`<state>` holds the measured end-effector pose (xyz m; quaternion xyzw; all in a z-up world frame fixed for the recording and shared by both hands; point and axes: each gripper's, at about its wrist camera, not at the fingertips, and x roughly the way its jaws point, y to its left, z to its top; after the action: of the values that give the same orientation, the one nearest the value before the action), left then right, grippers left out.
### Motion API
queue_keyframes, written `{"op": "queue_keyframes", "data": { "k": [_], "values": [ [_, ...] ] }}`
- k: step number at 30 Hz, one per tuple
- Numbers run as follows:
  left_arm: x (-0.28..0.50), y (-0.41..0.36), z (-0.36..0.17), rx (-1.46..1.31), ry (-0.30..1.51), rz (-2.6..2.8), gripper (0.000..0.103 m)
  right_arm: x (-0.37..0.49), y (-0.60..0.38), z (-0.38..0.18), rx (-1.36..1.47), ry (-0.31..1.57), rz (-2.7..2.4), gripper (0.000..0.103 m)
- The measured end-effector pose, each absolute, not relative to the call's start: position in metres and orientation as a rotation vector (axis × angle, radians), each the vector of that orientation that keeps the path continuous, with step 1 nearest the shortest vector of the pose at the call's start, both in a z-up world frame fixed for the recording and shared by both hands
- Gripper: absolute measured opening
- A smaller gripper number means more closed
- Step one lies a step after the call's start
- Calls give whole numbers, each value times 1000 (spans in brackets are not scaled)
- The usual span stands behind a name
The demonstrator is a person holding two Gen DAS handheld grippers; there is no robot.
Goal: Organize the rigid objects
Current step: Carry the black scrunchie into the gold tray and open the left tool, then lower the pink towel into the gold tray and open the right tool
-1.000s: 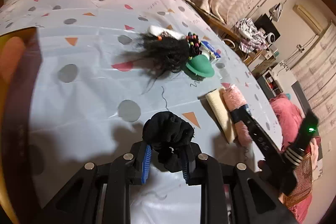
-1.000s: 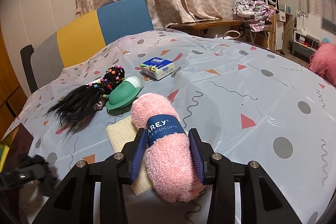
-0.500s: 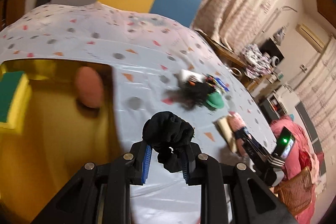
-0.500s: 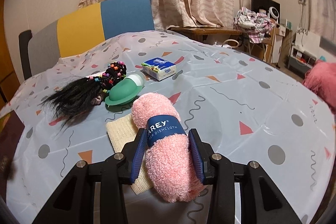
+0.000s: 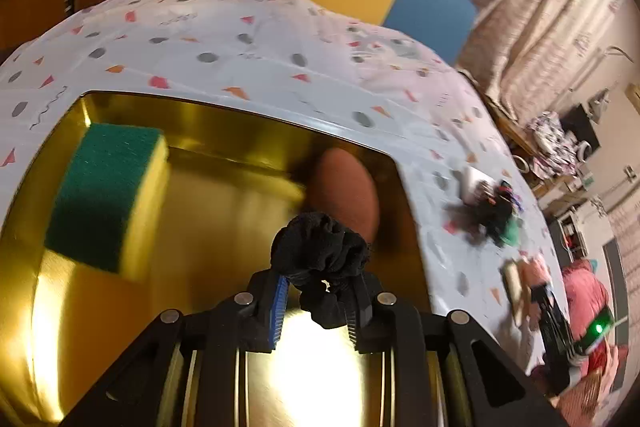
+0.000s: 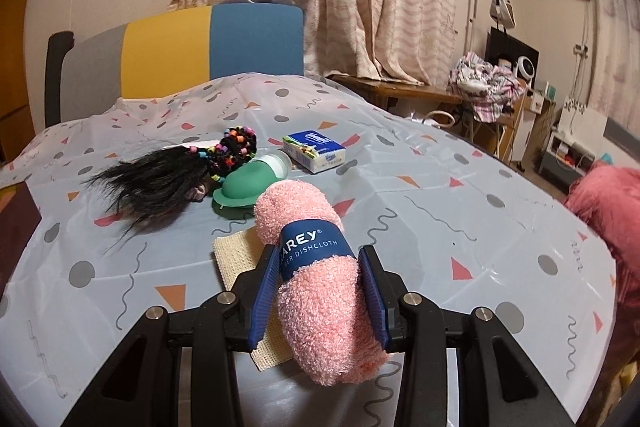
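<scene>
In the left wrist view, the left tool (image 5: 316,301) at the bottom centre is clenched on a black scrunchie (image 5: 320,259), which bulges above its blue-padded fingers (image 5: 279,303). Directly beneath and beyond it lies a gold tray (image 5: 224,131) filling the lower left of the frame. Inside the tray, a green and yellow sponge (image 5: 108,195) sits at the left, and a brown oval object (image 5: 346,193) rests against the tray's right wall, just behind the scrunchie. Farther off, at the right, the patterned desk (image 5: 280,67) carries a blurred dark cluster of items.

In the right wrist view, the right tool (image 6: 320,297) at the bottom centre grasps a pink rolled dishcloth (image 6: 320,291) with a blue paper band, lying over a cream cloth (image 6: 236,255). Just beyond, a green hat-shaped object (image 6: 246,185) sits at mid-frame, touching a black hairpiece (image 6: 160,179) with coloured beads to its left. A blue and white tissue pack (image 6: 314,151) lies behind them. A grey, yellow and blue chair (image 6: 180,43) stands at the desk's far edge, upper left.
</scene>
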<state>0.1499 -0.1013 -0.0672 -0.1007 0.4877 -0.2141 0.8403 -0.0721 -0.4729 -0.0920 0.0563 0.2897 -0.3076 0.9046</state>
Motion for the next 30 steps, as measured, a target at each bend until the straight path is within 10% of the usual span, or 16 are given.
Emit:
{"op": "queue_keyframes", "data": {
  "k": [6, 11, 30],
  "values": [
    [184, -87, -79, -203, 1081, -385, 34, -65, -468, -94, 80, 624, -623, 41],
    [189, -75, -72, -200, 1050, -323, 79, -65, -469, -95, 84, 630, -626, 41],
    [76, -46, -48, -262, 908, -478, 79, -64, -459, -70, 134, 618, -555, 41]
  ]
}}
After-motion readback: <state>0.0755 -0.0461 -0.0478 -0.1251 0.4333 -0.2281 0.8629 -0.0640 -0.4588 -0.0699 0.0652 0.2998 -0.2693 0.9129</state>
